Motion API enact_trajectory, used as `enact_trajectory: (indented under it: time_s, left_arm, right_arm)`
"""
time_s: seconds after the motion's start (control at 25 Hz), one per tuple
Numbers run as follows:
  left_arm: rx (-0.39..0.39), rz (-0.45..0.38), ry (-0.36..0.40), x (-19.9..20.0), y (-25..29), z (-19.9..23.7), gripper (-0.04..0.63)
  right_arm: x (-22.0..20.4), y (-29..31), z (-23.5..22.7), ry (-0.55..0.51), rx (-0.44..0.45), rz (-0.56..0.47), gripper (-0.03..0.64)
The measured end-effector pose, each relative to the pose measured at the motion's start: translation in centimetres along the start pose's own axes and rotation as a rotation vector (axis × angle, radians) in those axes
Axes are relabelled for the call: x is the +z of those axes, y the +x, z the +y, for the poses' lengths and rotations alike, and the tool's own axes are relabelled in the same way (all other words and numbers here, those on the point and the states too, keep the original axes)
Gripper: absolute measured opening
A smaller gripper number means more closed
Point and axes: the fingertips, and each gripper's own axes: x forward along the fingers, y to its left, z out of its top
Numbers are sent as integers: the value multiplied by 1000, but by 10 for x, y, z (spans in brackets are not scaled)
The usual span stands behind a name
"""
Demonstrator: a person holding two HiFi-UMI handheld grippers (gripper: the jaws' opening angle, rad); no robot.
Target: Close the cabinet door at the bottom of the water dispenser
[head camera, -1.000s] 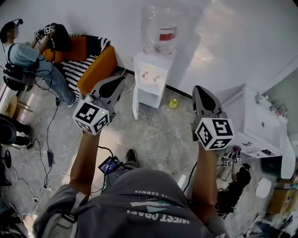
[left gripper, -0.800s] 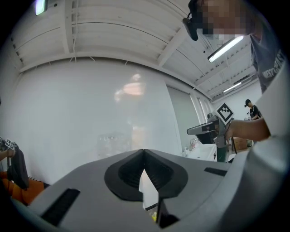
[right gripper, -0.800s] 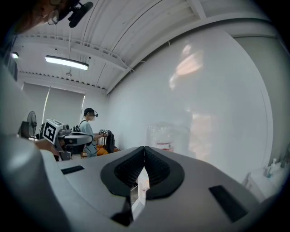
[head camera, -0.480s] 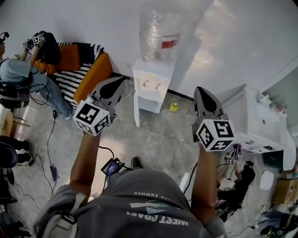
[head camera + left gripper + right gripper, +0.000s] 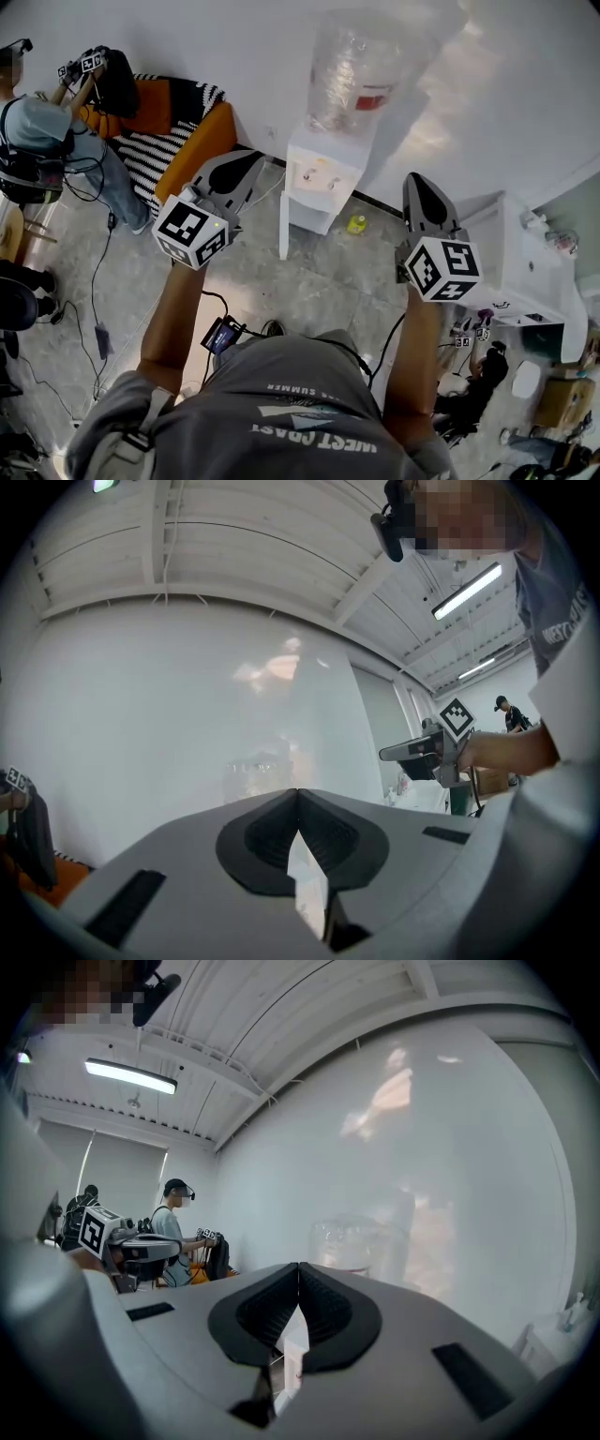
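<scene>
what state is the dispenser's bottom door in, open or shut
Open: the cabinet door stands swung out edge-on at the left of the water dispenser, not flat across its front.

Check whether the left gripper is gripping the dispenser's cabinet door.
No. In the left gripper view, the left gripper has its jaws together at the tips, with nothing clamped between them.
</scene>
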Motion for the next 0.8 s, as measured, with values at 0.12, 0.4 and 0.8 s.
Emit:
enact_trajectory:
  time_s: [0.12, 0.4, 0.8]
  left_arm:
    - [27, 7, -10, -6, -5, 15, 15]
    - [83, 39, -15, -20, -9, 39, 15]
    - [152, 102, -49, -51, 22, 66, 15]
  right_arm:
    - [-2, 17, 5, -3, 19, 9, 28]
    - [-13, 53, 5, 7, 56, 21, 28]
    - [-37, 105, -19, 16, 110, 59, 28]
